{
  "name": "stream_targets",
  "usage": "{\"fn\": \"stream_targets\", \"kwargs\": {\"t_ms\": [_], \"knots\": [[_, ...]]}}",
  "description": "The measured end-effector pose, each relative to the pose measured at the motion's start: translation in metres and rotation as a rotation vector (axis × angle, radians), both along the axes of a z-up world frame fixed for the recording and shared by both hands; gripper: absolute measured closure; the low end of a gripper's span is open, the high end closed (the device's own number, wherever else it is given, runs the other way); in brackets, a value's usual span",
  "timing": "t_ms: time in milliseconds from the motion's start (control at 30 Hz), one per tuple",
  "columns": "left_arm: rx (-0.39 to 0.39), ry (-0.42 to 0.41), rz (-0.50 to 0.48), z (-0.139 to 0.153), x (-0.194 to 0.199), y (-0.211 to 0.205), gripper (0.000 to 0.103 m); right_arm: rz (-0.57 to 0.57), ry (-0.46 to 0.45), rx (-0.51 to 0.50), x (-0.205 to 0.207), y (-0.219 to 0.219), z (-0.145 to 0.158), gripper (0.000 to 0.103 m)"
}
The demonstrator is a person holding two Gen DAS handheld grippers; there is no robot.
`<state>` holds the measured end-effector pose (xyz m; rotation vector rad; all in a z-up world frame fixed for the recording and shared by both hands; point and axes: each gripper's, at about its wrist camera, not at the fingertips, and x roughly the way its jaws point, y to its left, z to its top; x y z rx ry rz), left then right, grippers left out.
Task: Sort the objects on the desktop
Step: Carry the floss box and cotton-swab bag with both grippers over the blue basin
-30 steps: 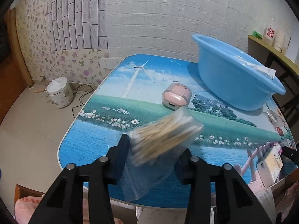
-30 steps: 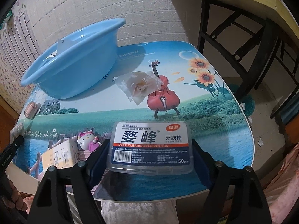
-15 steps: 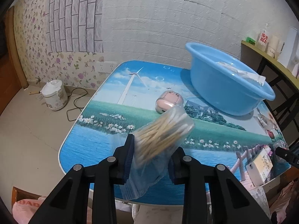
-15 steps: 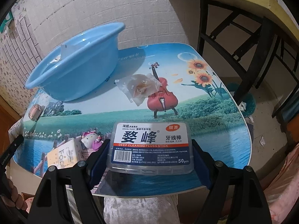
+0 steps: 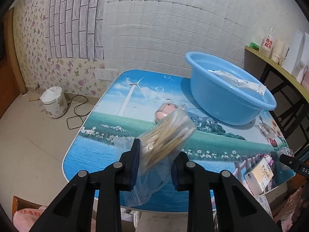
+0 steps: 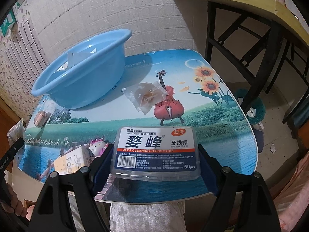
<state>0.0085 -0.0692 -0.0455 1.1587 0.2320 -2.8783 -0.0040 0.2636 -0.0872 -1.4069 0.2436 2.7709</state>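
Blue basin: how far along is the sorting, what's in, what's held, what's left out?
One white packet already lies in the blue basin. In hand: the left gripper clamps a bag of cotton swabs; the right gripper clamps the floss stick box. Left on the table: the clear packet, pink case, Hello Kitty figure and small carton.

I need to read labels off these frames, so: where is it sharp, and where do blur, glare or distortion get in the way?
Right wrist view: floss stick box label sharp, large print readable; shelf edge bowed by fisheye. Left wrist view: cotton swab bag soft and close; blue basin clear; corners vignetted black.
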Motion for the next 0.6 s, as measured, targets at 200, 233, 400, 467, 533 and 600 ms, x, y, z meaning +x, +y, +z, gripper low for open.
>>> {"fn": "stream_targets", "kwargs": {"t_ms": [200, 233, 400, 467, 533, 600], "knots": [[-0.008, 0.019, 0.005, 0.01, 0.001, 0.003, 0.078, 0.005, 0.011, -0.015, 0.002, 0.003, 0.003, 0.021], [-0.013, 0.022, 0.004, 0.012, 0.001, 0.004, 0.078, 0.006, 0.015, -0.016, 0.003, 0.003, 0.004, 0.021], [-0.013, 0.016, -0.001, 0.022, 0.002, 0.008, 0.078, 0.021, 0.02, -0.02, 0.005, 0.002, 0.01, 0.021], [-0.011, 0.021, -0.008, 0.027, 0.003, 0.012, 0.078, 0.03, 0.019, -0.023, 0.005, 0.0, 0.012, 0.021], [-0.008, 0.025, -0.022, 0.032, 0.003, 0.016, 0.078, 0.039, 0.027, -0.029, 0.006, -0.001, 0.016, 0.021], [-0.005, 0.03, -0.039, 0.037, 0.003, 0.02, 0.078, 0.048, 0.039, -0.033, 0.008, -0.003, 0.021, 0.021]]}}
